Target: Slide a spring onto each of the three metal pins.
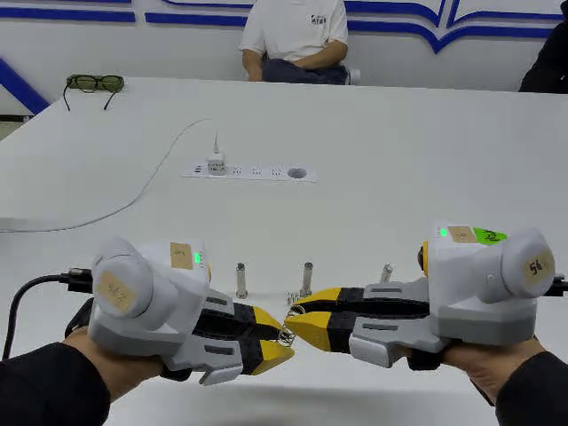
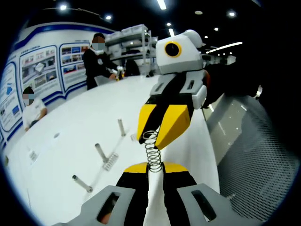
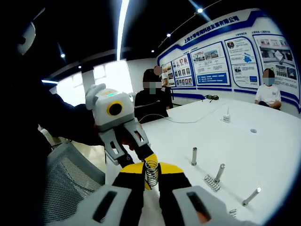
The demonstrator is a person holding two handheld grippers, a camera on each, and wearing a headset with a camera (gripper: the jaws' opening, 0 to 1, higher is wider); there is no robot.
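Three bare metal pins [image 1: 240,280] [image 1: 307,277] [image 1: 386,272] stand upright in a row on the white table [image 1: 399,160]. Just in front of them, above the table, my two grippers meet tip to tip. A small spring [image 1: 286,335] spans the two tips. The left gripper [image 1: 282,343] is shut on one end [image 2: 152,150] and the right gripper [image 1: 291,317] pinches the other end [image 3: 151,173]. Another loose spring [image 1: 291,297] lies by the middle pin [image 3: 219,173], also seen in the left gripper view [image 2: 110,161].
A white power strip [image 1: 251,171] with a plugged charger and cable lies mid-table. Dark glasses [image 1: 93,83] rest at the far left. A person [image 1: 295,40] sits at the far edge. One more small spring [image 3: 233,213] lies near the right-hand pin.
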